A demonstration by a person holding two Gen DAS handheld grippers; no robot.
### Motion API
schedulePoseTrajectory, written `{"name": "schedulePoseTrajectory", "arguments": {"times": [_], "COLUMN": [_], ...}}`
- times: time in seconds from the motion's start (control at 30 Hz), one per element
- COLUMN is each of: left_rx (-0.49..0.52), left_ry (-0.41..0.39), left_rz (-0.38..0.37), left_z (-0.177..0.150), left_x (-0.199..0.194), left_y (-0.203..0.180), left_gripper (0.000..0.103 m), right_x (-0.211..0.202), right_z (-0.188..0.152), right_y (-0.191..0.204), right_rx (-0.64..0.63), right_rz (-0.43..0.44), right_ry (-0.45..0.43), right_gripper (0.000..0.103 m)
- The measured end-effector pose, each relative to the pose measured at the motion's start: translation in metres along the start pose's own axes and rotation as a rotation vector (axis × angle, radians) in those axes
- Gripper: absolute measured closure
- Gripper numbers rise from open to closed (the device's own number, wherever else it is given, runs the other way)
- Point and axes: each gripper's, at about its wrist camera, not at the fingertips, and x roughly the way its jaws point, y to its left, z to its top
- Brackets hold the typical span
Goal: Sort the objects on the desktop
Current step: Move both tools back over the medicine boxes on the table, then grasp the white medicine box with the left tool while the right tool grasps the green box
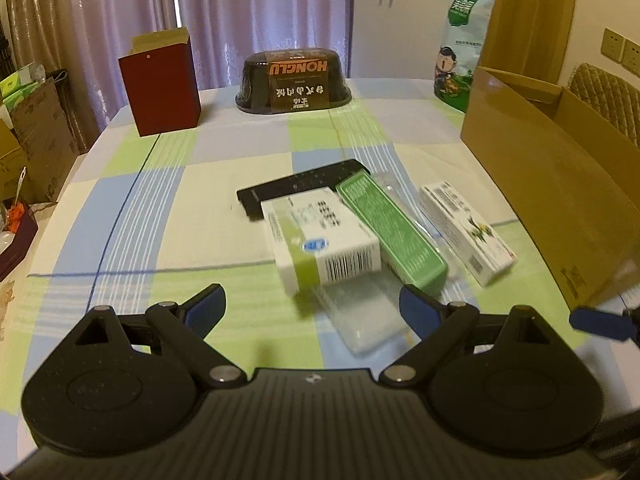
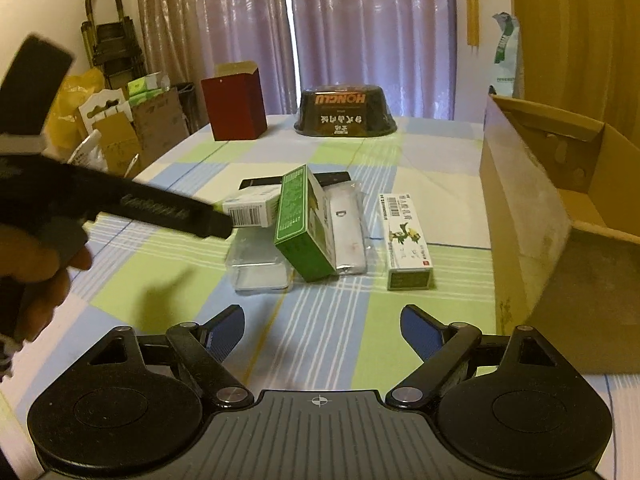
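Left wrist view shows the left tool (image 1: 312, 306) spread wide and empty below centre frame, just short of the white-and-green carton (image 1: 324, 240) in the pile mid-bench, likely light, stiff card, best pinched across its narrow sides; the right tool (image 2: 322, 330) also gapes empty.

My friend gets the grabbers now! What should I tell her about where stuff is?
Left hand-held gripper: open, holding nothing, just short of the pile.
Right hand-held gripper: open, holding nothing, nearer the cardboard box.
Pile mid-table: white box, green box, clear case, black remote, silver packet. Another white box lies apart, beside the cardboard box.
Nothing looks sorted yet; everything is left to do.
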Motion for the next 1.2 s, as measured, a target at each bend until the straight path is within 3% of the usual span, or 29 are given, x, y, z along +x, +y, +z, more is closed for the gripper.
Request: {"name": "schedulePoseTrajectory", "arguments": {"times": [0.2,0.27,0.6,0.67,0.8,0.87,0.97,1.2], "left_rx": [-0.035,-0.032,-0.044,-0.046,-0.051,-0.050,-0.047,-0.037], "left_ry": [0.001,0.003,0.020,0.023,0.029,0.028,0.025,0.020], "left_rz": [-0.021,-0.017,-0.022,-0.025,-0.031,-0.033,-0.036,-0.013], "left_z": [0.013,0.015,0.017,0.018,0.018,0.016,0.010,-0.016], "left_x": [0.023,0.029,0.043,0.045,0.049,0.046,0.040,0.017], "left_y": [0.001,-0.001,0.007,0.010,0.015,0.020,0.028,0.047], "left_gripper": [0.012,0.012,0.019,0.031,0.032,0.033,0.033,0.033], "right_x": [0.021,0.029,0.060,0.067,0.078,0.083,0.091,0.104], "right_z": [0.006,0.007,0.018,0.020,0.026,0.029,0.034,0.040], "right_y": [-0.002,-0.003,-0.001,0.000,0.005,0.007,0.011,0.019], "right_rx": [-0.023,-0.032,-0.103,-0.111,-0.125,-0.132,-0.142,-0.200], "right_rz": [0.011,0.015,0.017,0.023,0.031,0.035,0.040,0.014], "right_ry": [-0.002,0.006,0.007,0.015,0.021,0.024,0.028,0.030], "right_gripper": [0.016,0.028,0.028,0.028,0.029,0.030,0.041,0.042]}}
